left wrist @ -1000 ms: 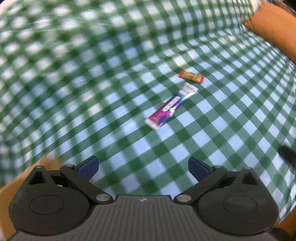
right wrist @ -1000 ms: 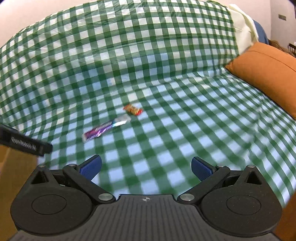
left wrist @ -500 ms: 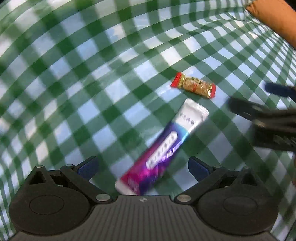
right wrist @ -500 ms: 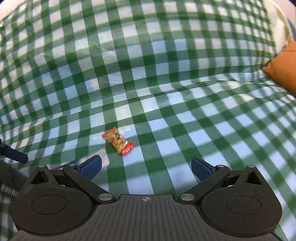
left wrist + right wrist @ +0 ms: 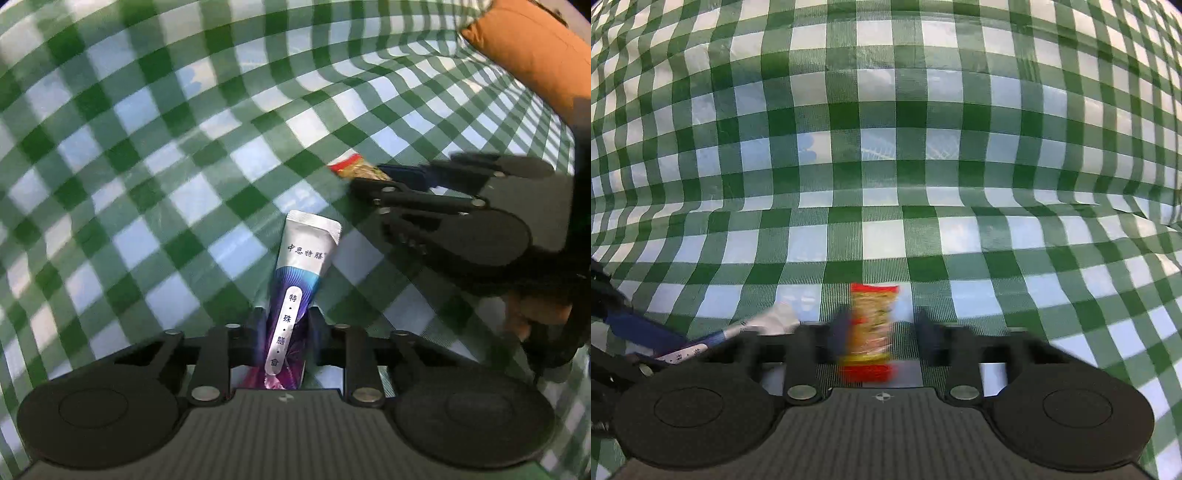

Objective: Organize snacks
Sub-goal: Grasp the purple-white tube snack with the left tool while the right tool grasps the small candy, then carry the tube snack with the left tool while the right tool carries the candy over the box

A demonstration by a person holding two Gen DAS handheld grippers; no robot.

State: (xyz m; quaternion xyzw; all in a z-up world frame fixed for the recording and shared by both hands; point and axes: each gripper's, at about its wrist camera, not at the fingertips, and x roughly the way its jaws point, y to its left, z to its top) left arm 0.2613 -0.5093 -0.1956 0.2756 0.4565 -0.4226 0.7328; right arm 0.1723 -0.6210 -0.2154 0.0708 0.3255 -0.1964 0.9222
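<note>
Both grippers, wide open and above the cloth a second ago, are now down on the snacks with jaws closing. The left gripper (image 5: 284,325) has the long purple-and-white foil stick pack (image 5: 295,291) between its pads, which press its lower end; the white end juts forward on the green-and-white checked tablecloth (image 5: 147,184). The right gripper (image 5: 881,332) straddles the small red-ended clear snack wrapper (image 5: 871,325); the left pad touches it, but a gap shows on the right and the frame is blurred, so no full pinch yet. Likely both snacks get lifted next. An orange cushion (image 5: 535,55) sits well apart at the cloth's edge. No container is visible. The grippers work close together and could bump.
</note>
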